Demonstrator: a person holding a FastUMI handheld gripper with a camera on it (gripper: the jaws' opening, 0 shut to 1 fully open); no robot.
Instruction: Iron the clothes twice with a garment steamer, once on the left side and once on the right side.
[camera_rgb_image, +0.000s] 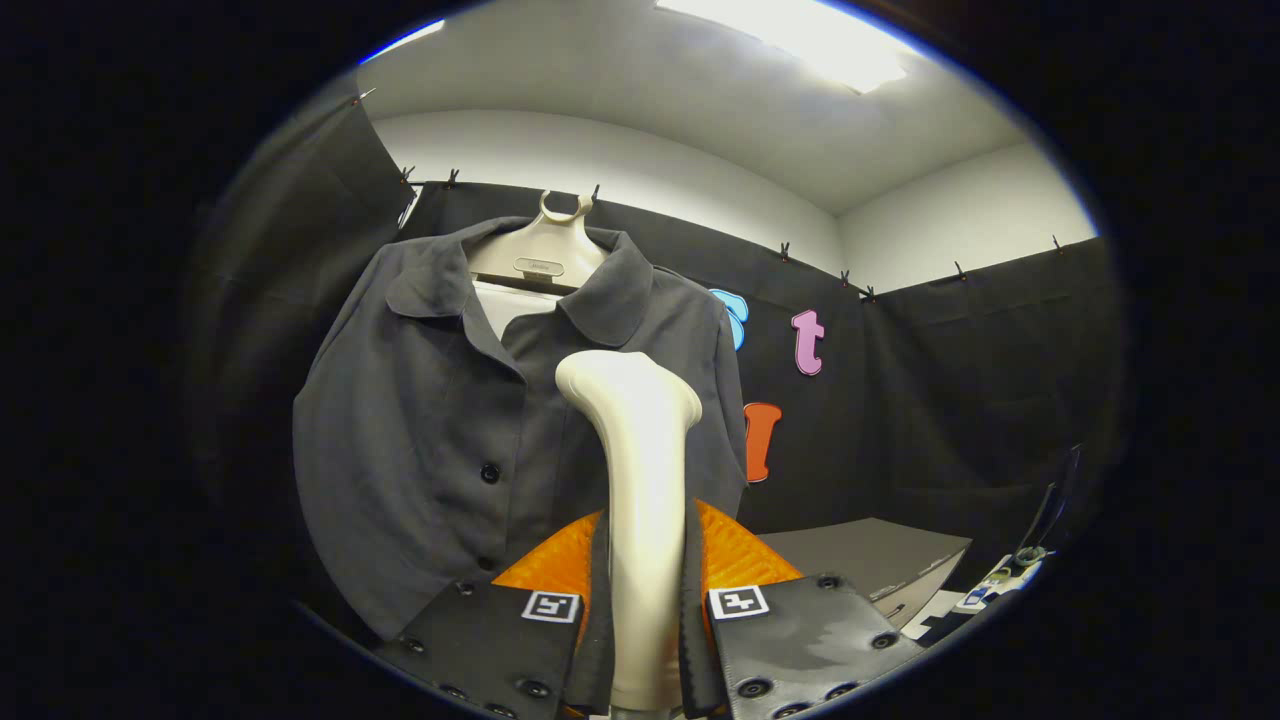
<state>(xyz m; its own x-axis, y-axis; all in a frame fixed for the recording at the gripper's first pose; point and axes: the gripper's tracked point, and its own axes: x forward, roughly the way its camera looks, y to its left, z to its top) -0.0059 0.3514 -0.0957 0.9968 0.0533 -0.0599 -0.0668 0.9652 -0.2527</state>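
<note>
A dark grey buttoned shirt (440, 440) hangs on a cream hanger (540, 255) against the booth's black wall, its front facing me. My gripper (645, 590) is shut on the cream handle of the garment steamer (640, 450), which rises upright between the fingers. The steamer's head stands in front of the shirt's middle, just right of the button line, at about chest height. Whether the head touches the cloth I cannot tell.
A grey table top (880, 555) lies to the right, beyond the fingers, with small items and a cable (1010, 570) near its right end. Black cloth walls close the booth behind and on both sides.
</note>
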